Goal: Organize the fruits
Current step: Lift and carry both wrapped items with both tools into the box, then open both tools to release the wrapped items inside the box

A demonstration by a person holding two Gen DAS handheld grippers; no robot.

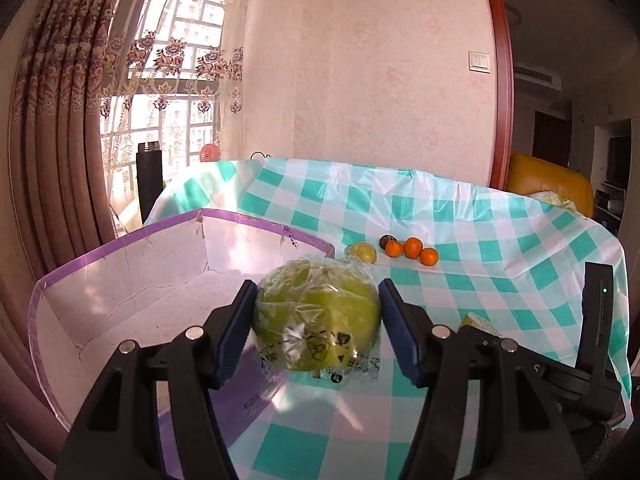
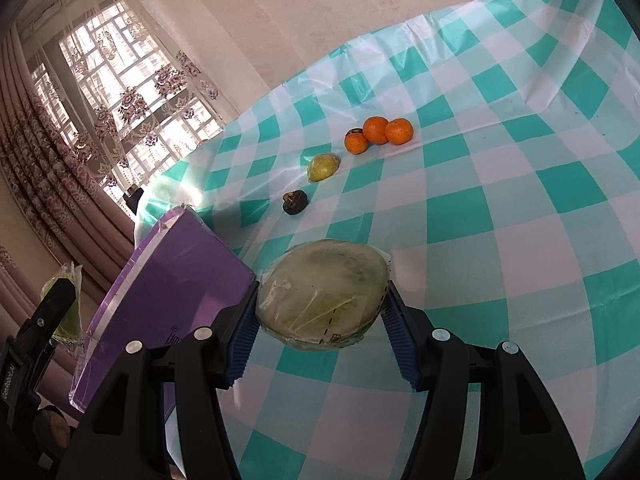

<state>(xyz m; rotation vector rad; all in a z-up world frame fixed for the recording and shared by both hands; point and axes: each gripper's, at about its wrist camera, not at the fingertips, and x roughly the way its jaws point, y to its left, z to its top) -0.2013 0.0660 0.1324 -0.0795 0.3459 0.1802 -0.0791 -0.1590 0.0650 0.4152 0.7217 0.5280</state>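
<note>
My left gripper [image 1: 318, 326] is shut on a green fruit wrapped in clear plastic [image 1: 316, 316], held above the near rim of the purple-edged white box [image 1: 120, 280]. My right gripper [image 2: 322, 316] is shut on a second wrapped pale green fruit [image 2: 324, 292], held over the checked tablecloth just right of the box's purple outer wall [image 2: 168, 304]. On the cloth further back lie three small oranges [image 2: 378, 132], a yellow-green fruit [image 2: 323, 167] and a dark brown fruit [image 2: 295, 201]. The left gripper with its fruit shows at the left edge of the right wrist view [image 2: 60, 308].
The teal-and-white checked tablecloth [image 1: 460, 220] covers the table to a far edge by the wall. A dark bottle [image 1: 149, 184] stands beyond the table by the curtained window. An orange sofa [image 1: 548, 184] is at the back right.
</note>
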